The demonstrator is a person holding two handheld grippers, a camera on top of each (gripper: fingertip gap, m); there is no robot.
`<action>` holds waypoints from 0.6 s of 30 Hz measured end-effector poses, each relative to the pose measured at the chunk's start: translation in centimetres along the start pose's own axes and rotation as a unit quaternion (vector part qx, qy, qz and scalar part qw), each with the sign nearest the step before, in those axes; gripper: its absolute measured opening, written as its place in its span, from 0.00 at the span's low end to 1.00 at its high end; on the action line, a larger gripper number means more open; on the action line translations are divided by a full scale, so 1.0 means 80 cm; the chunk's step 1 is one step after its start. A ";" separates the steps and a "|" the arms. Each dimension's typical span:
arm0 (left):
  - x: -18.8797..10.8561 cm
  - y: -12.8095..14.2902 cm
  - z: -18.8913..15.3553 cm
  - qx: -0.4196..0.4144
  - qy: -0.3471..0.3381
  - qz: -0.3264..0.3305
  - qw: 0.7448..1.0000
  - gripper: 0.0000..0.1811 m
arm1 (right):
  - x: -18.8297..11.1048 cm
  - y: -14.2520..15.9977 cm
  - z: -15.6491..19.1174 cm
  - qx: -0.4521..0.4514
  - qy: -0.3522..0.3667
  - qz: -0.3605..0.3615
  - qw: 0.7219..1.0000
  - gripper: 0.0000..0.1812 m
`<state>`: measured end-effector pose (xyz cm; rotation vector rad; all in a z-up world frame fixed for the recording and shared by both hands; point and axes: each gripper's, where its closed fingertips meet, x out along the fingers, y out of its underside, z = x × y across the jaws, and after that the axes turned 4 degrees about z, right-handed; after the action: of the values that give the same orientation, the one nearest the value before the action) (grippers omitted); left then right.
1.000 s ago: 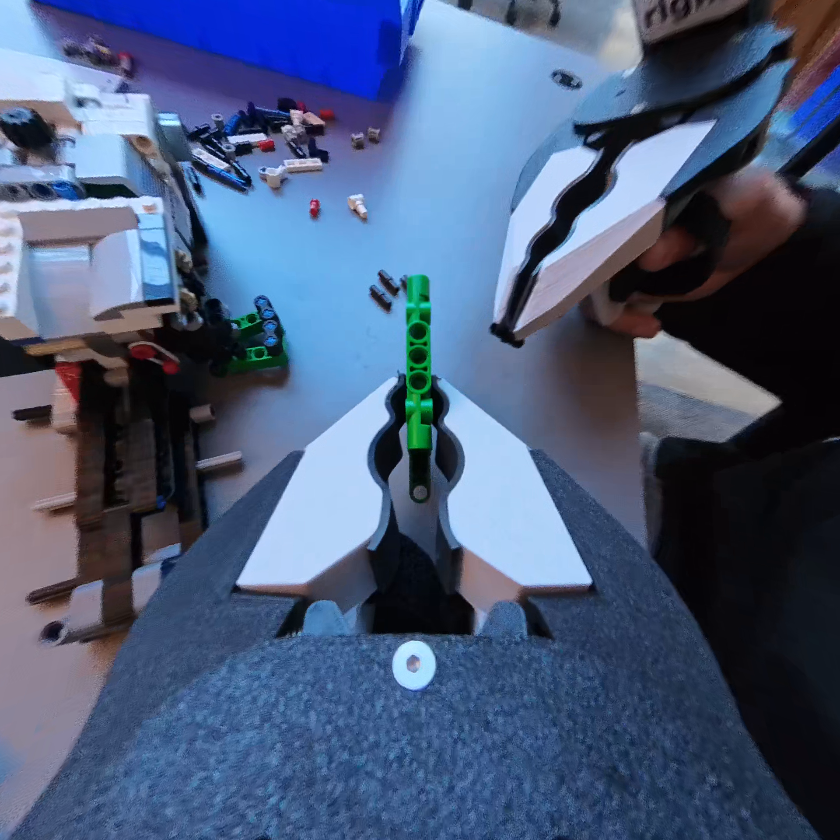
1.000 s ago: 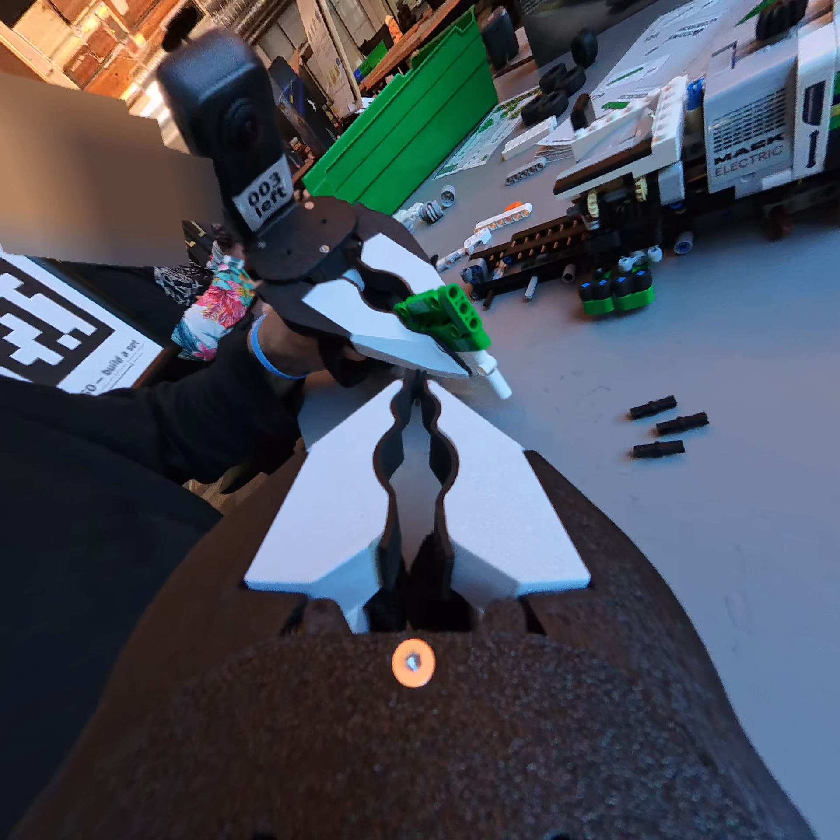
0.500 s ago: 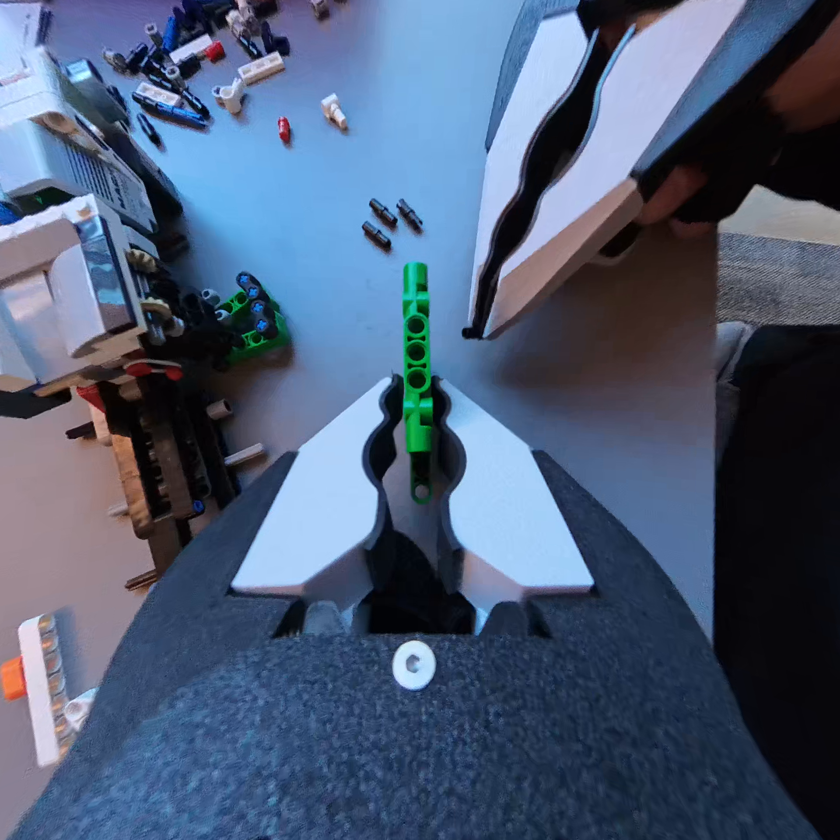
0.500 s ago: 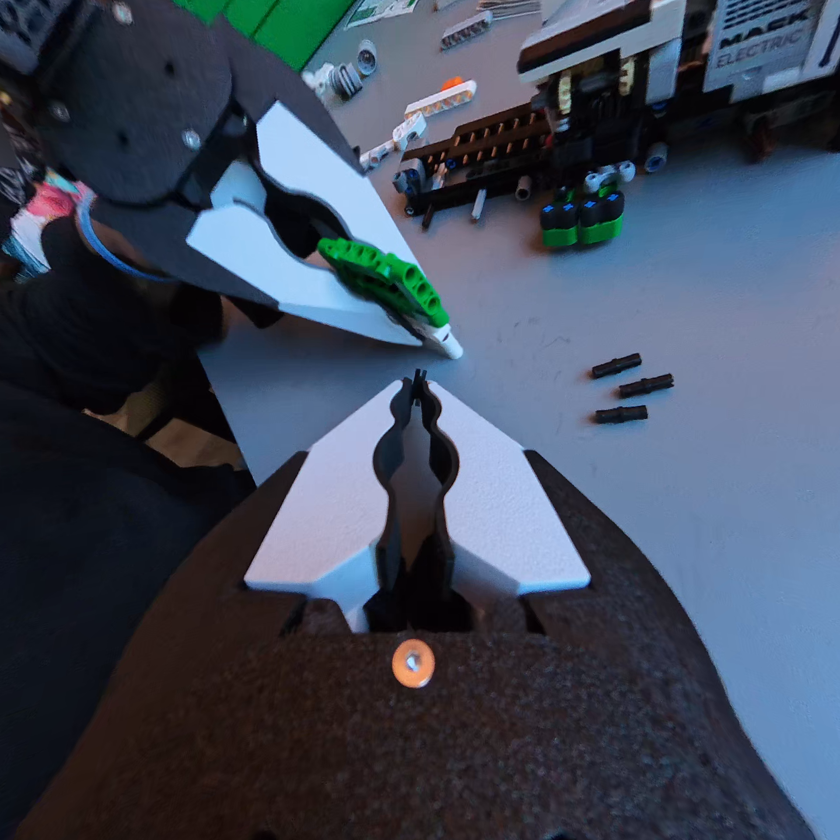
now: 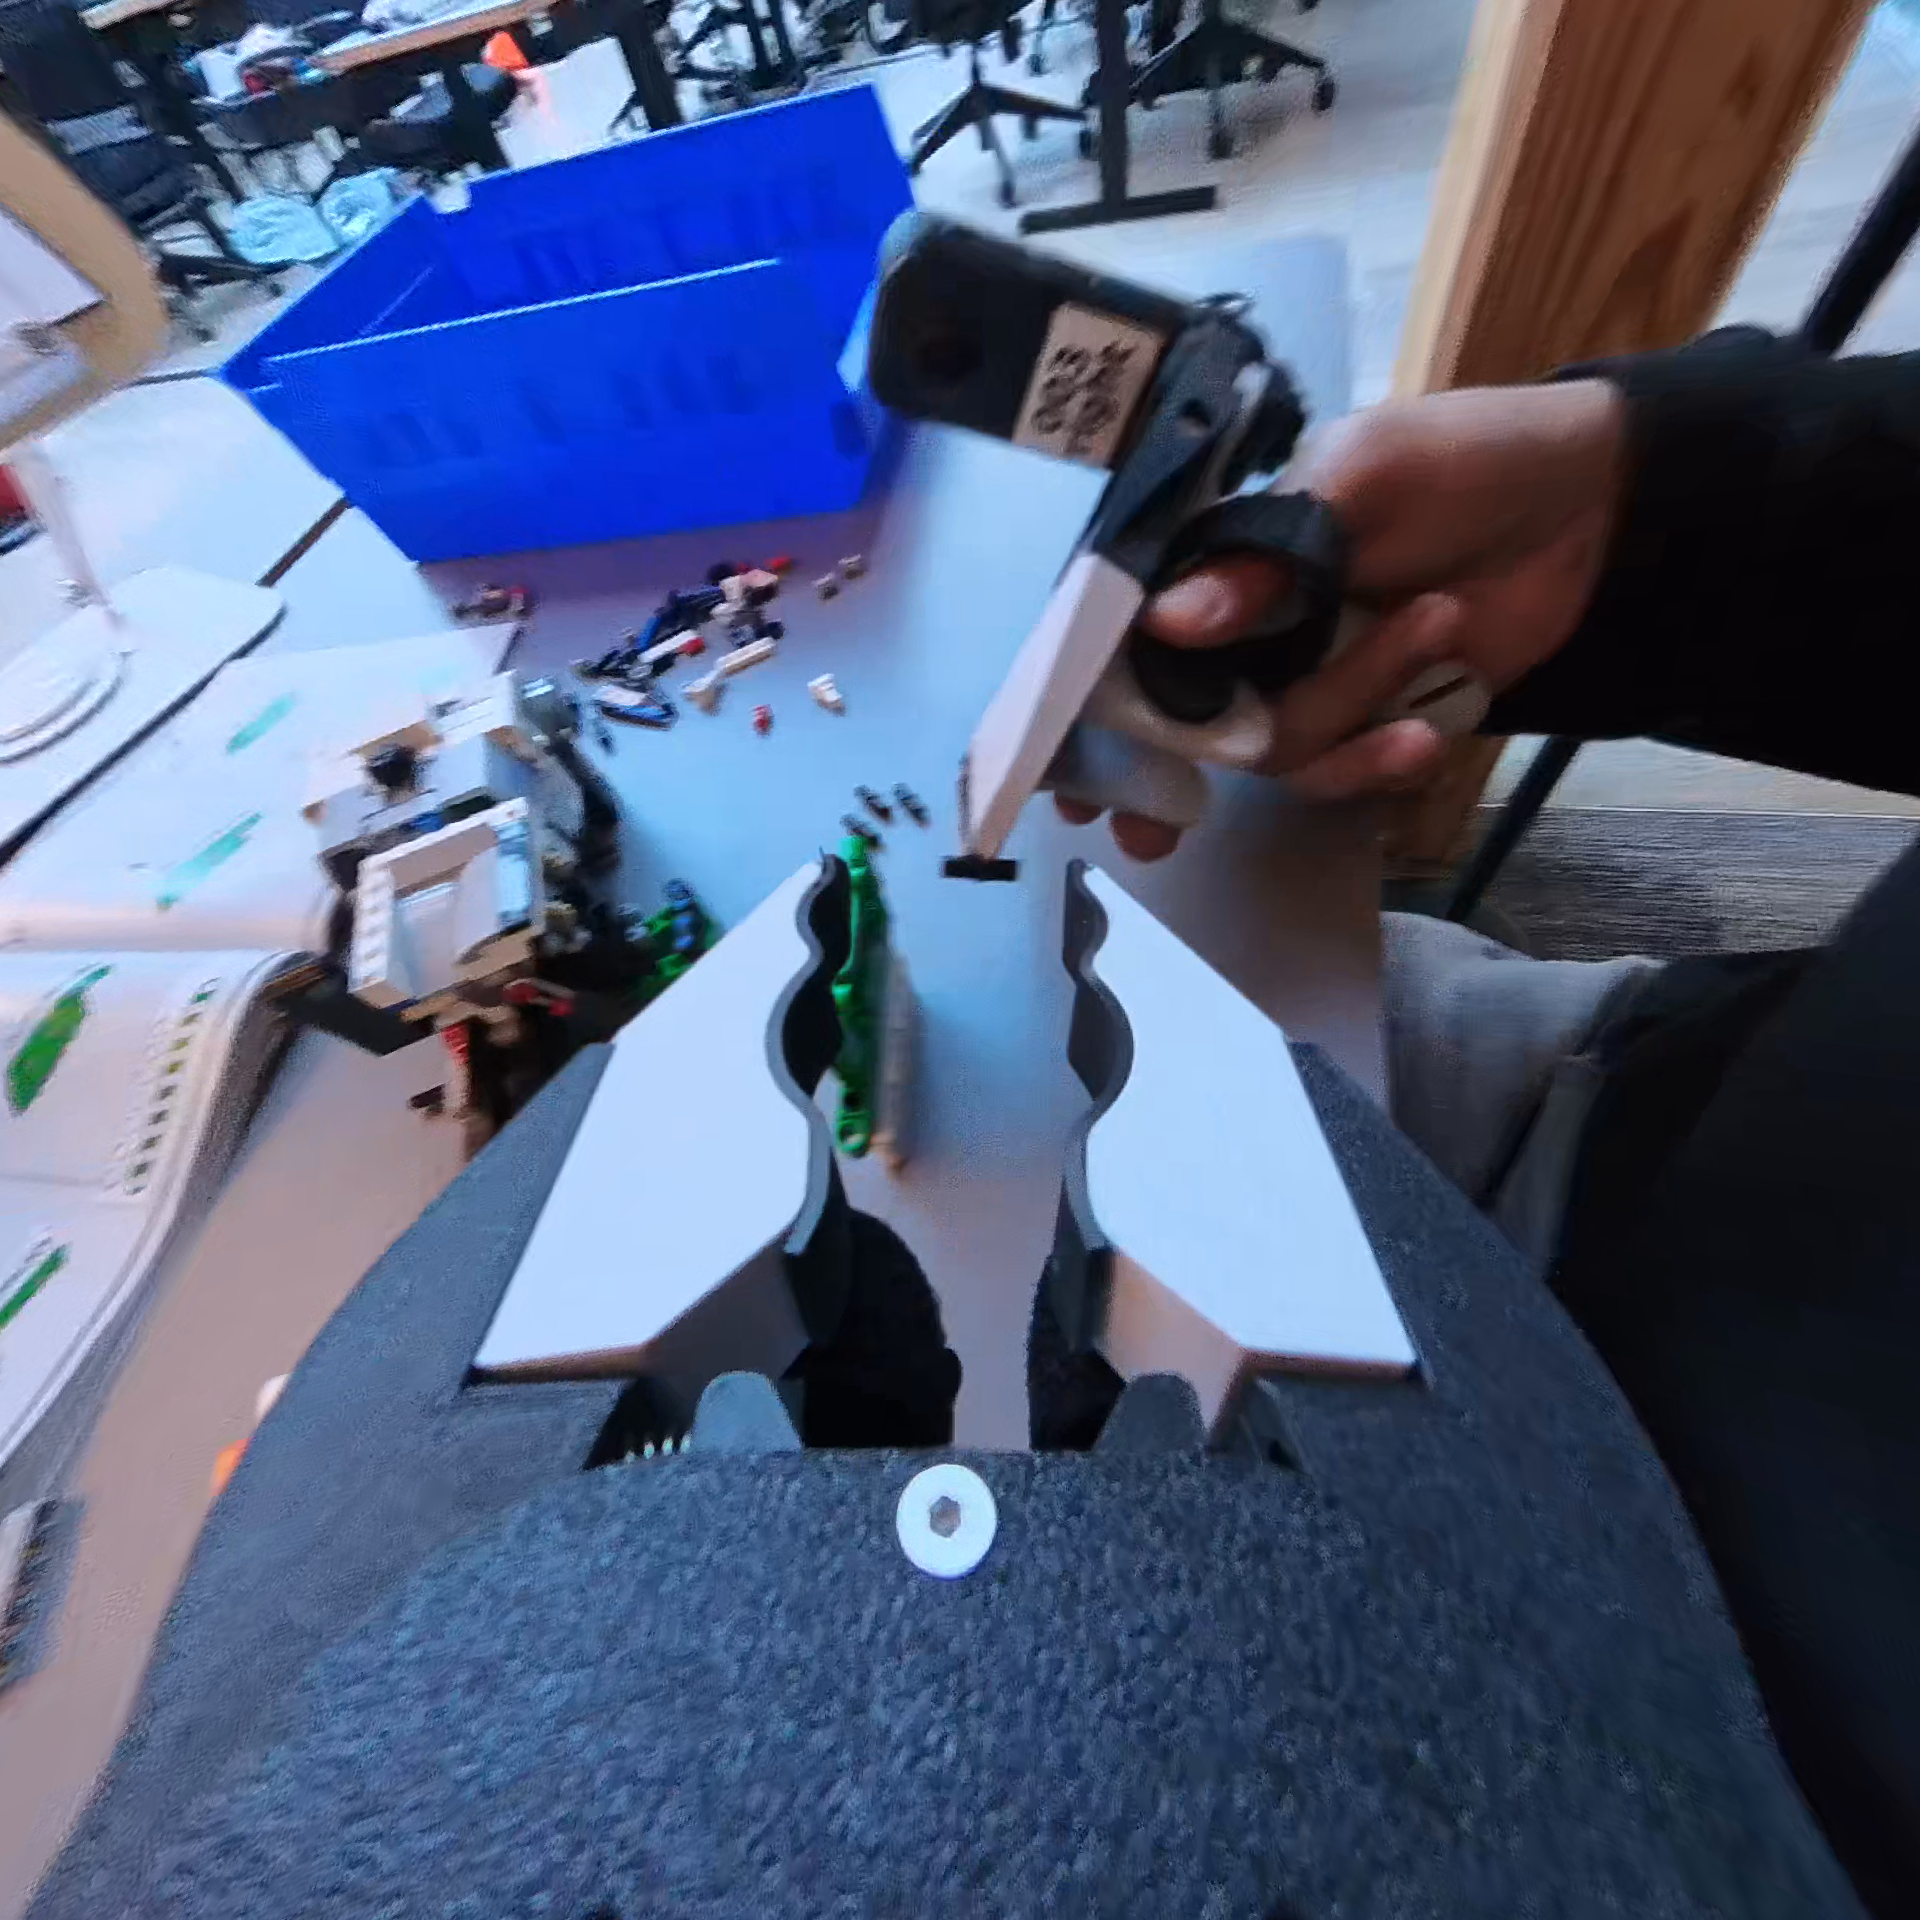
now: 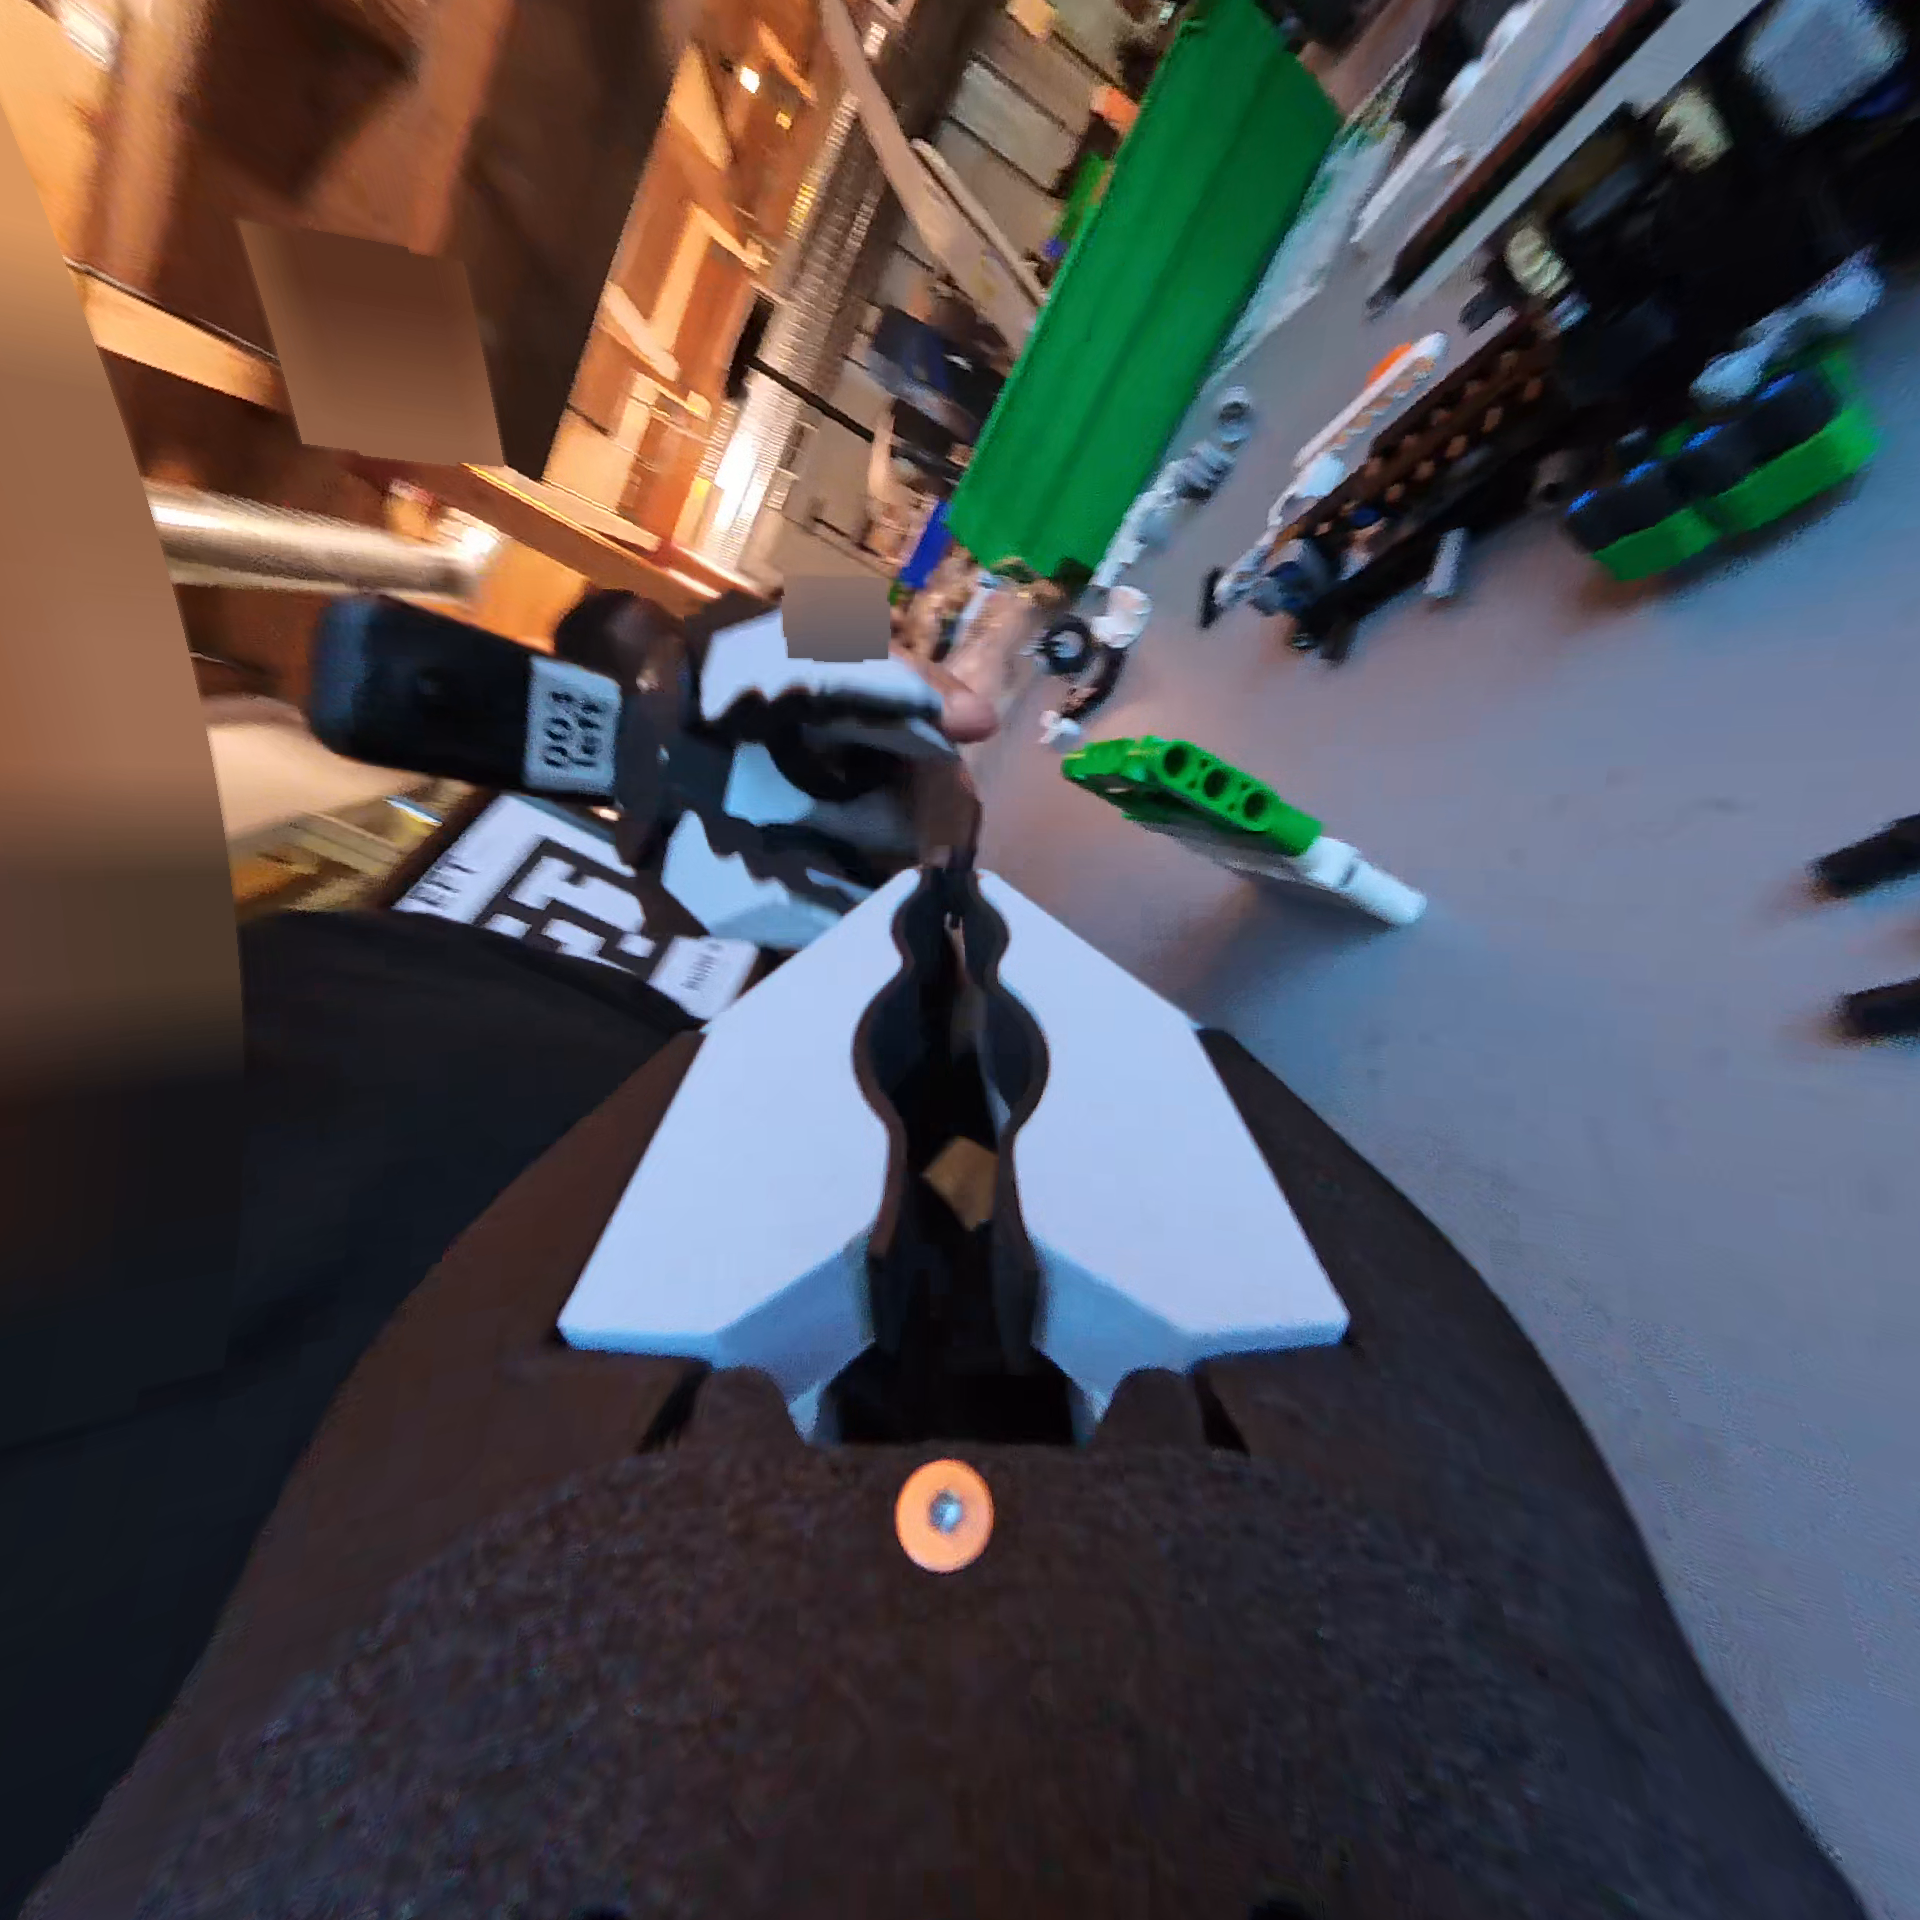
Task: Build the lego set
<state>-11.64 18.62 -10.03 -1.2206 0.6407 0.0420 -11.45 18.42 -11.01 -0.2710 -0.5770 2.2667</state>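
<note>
Left wrist view: my left gripper point(image 5: 945, 997) stands wide apart, green beam point(image 5: 858, 997) released on the table point(image 5: 1195, 810) beside its left finger. My right gripper point(image 6: 951, 883) pinches a small black pin point(image 5: 980, 868) — I judge it wants squaring to a beam hole before pressing.

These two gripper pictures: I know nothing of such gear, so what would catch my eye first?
Probably the bright green beam, lying close against one finger of the wide-open left gripper above the grey table. Next, the right gripper, held in a hand at upper right, pinches a small black pin at its tip. Behind them sit a big blue bin and a half-built white truck model on the left.
</note>
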 end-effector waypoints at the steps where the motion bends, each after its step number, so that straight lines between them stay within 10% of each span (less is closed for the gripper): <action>1: 0.000 -0.002 -0.010 -0.002 0.011 -0.004 1.000 0.21 | 0.003 0.002 0.005 0.016 -0.021 -0.002 1.000 0.01; 12: -0.011 0.006 -0.030 0.025 0.004 -0.020 0.999 0.08 | 0.021 0.026 0.035 0.047 -0.097 0.025 0.994 0.01; 18: -0.016 0.002 -0.019 -0.036 -0.004 -0.048 0.998 0.08 | 0.014 0.007 0.047 -0.187 0.031 -0.017 0.982 0.12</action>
<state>-13.42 17.77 -9.85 -1.3190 0.5771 -0.0098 -13.88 17.69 -8.02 -0.5100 -0.9679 2.0962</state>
